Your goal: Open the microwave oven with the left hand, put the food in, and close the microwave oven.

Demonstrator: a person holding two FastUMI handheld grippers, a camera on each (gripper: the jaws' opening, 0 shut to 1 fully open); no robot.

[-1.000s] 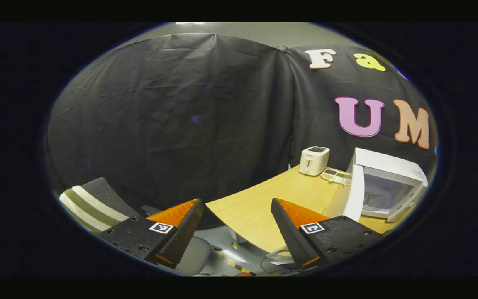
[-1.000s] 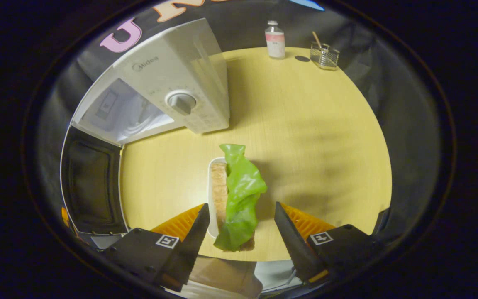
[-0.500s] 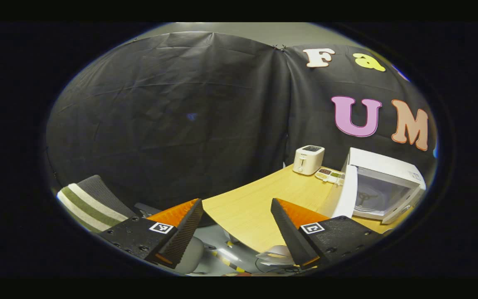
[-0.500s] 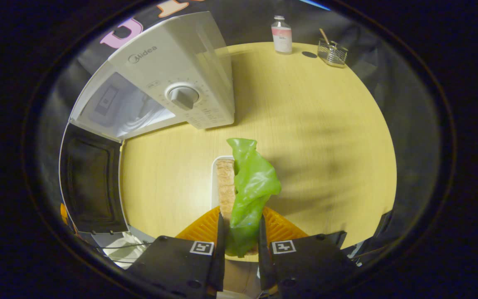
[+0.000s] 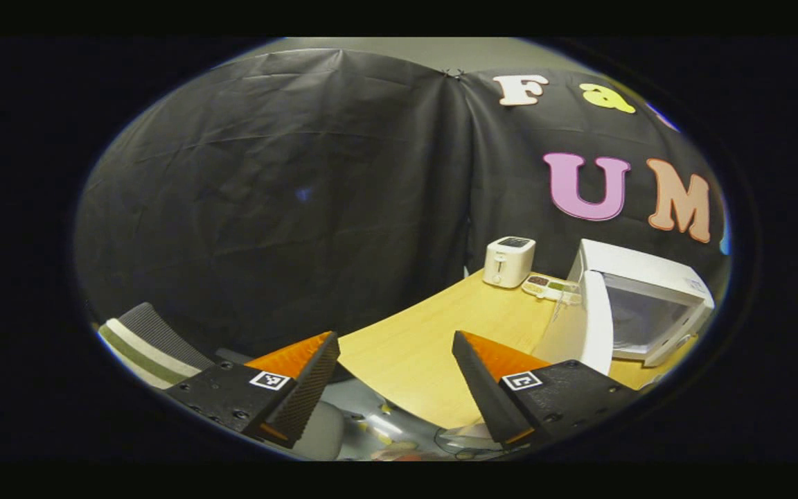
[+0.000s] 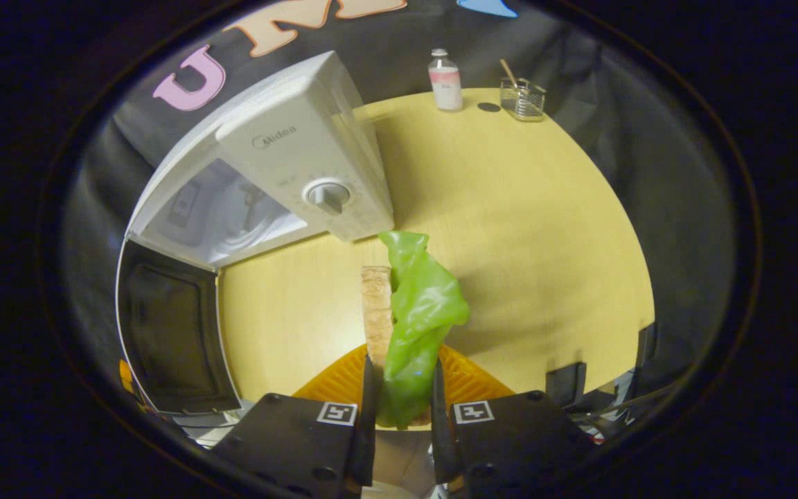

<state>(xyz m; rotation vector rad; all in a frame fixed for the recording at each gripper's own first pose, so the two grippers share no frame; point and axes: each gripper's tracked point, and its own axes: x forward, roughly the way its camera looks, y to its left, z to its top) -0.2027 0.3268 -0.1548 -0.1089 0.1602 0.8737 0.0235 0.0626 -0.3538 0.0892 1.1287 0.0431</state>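
2 fingers of the right gripper (image 6: 399, 409) clamped the sandwich (image 6: 406, 326); "Midea" showed on the microwave (image 6: 288, 159) at 11 o'clock, door (image 6: 170, 326) open. Left gripper (image 5: 395, 388) gaped empty.

Your way into the microwave oven (image 6: 281, 163) at ten o'clock lies open; only its swung-out door (image 6: 163, 326) (at nine) crowds the path.

Microwave (image 6: 295, 166) on table (image 6: 524, 229), door (image 6: 170, 326) swung open; bottle (image 6: 445, 80) and wire basket (image 6: 522, 98) at far edge.
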